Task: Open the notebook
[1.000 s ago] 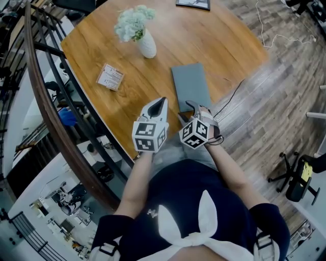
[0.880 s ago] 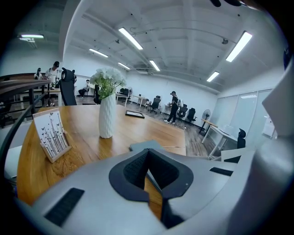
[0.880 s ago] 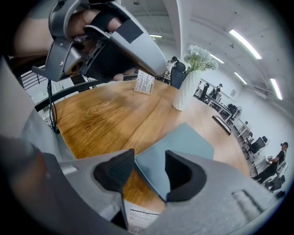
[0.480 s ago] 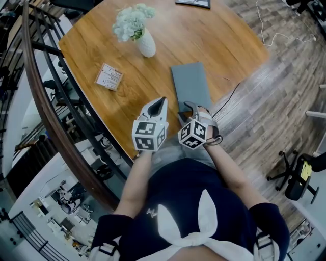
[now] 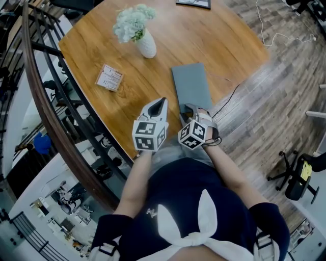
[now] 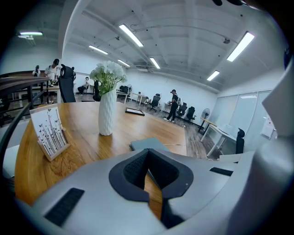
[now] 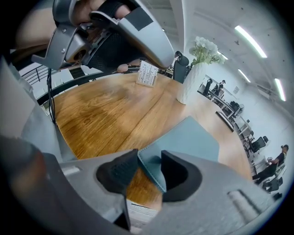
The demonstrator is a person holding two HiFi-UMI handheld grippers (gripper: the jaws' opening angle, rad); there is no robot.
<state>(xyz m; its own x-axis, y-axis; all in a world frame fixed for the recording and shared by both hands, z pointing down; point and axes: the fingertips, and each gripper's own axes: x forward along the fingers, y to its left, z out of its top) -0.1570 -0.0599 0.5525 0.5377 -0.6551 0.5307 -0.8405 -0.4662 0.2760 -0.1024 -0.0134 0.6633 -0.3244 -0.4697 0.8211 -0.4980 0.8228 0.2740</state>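
A grey-blue notebook (image 5: pixel 191 86) lies shut on the round wooden table (image 5: pixel 204 35), its near end close to the table's edge. My right gripper (image 5: pixel 187 108) is at that near end. In the right gripper view the cover's corner (image 7: pixel 151 165) is lifted between the two dark pads, with white pages (image 7: pixel 138 215) showing beneath. The right gripper (image 7: pixel 149 167) is closing and its jaws do not clamp the cover. My left gripper (image 5: pixel 161 102) hovers just left of the notebook, shut and empty. The left gripper view looks past the left gripper (image 6: pixel 148 158) to the notebook (image 6: pixel 147 143).
A white vase of pale flowers (image 5: pixel 145 43) stands at the back left of the table. A small printed card (image 5: pixel 109 76) stands left of the notebook. A dark framed item (image 5: pixel 193 3) lies at the far edge. A curved railing (image 5: pixel 46 102) borders the left side and a cable (image 5: pixel 229 97) trails on the floor.
Very little differs in the head view. My right gripper has shifted only slightly at the notebook's near corner, and the left gripper has stayed put.
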